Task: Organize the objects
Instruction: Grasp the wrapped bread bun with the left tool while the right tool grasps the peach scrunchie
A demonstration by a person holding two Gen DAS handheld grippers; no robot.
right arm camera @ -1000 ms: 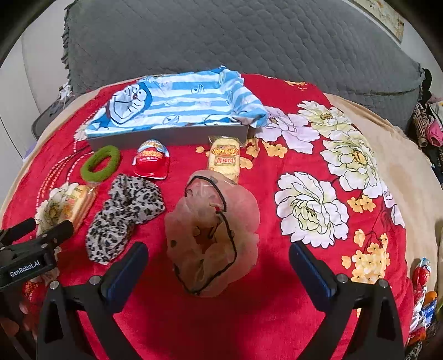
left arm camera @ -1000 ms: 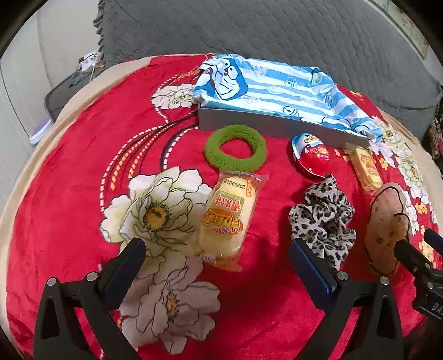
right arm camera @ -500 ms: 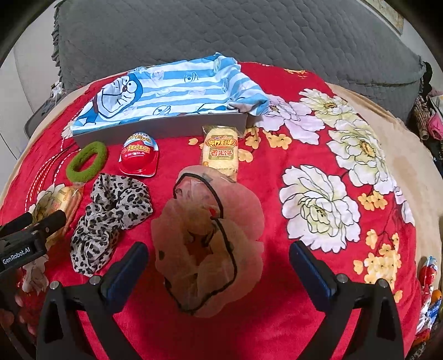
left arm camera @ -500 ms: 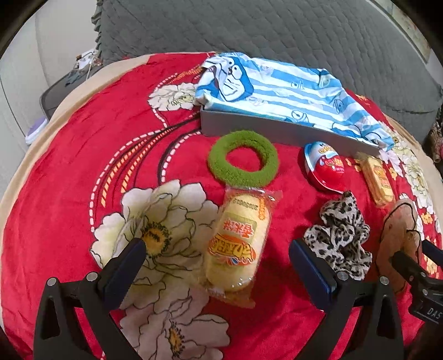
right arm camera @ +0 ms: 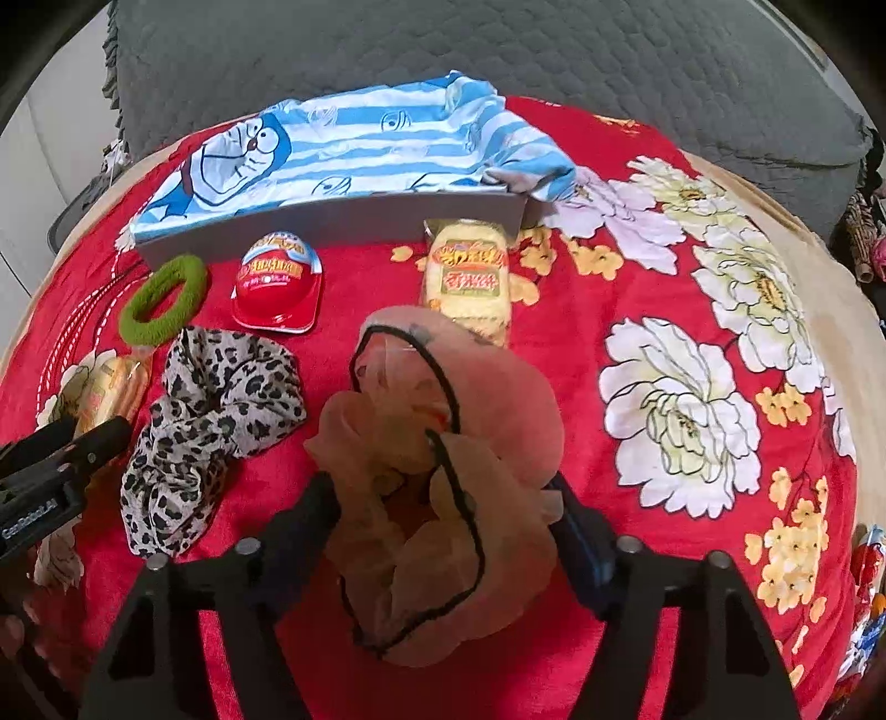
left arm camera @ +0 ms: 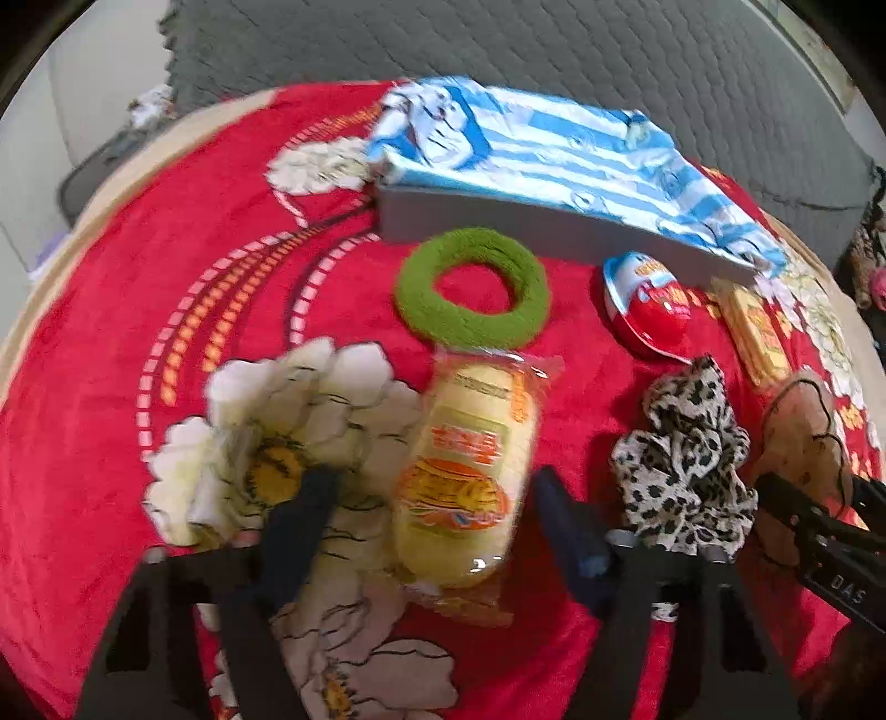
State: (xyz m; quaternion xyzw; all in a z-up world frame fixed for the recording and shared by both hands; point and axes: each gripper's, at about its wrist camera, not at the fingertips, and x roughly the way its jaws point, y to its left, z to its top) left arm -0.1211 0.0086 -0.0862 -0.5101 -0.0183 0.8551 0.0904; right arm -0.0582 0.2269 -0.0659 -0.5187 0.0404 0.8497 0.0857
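Observation:
My left gripper (left arm camera: 429, 518) points down over a yellow snack packet (left arm camera: 465, 471) on the red blanket. Its jaws are closing with the packet between them, and a gap still shows on the left side. My right gripper (right arm camera: 440, 512) straddles a pink sheer scrunchie (right arm camera: 487, 399). Those jaws are closing too, and the pads sit at the fabric's edges without visibly squeezing it. A leopard scrunchie (right arm camera: 221, 399), a green ring (left arm camera: 470, 332), a red toy egg (left arm camera: 648, 304) and a second snack packet (right arm camera: 470, 277) lie nearby.
A grey box (right arm camera: 332, 221) under a blue striped cartoon cloth (right arm camera: 360, 149) stands behind the objects. Behind it is a grey quilted cushion (right arm camera: 443, 50). The red floral blanket (right arm camera: 581, 310) stretches to the right, with small packets (right arm camera: 869, 554) at its edge.
Both grippers have come down closer to the blanket, and their jaws have narrowed from wide open. The snack packet and the pink scrunchie now sit between the fingers.

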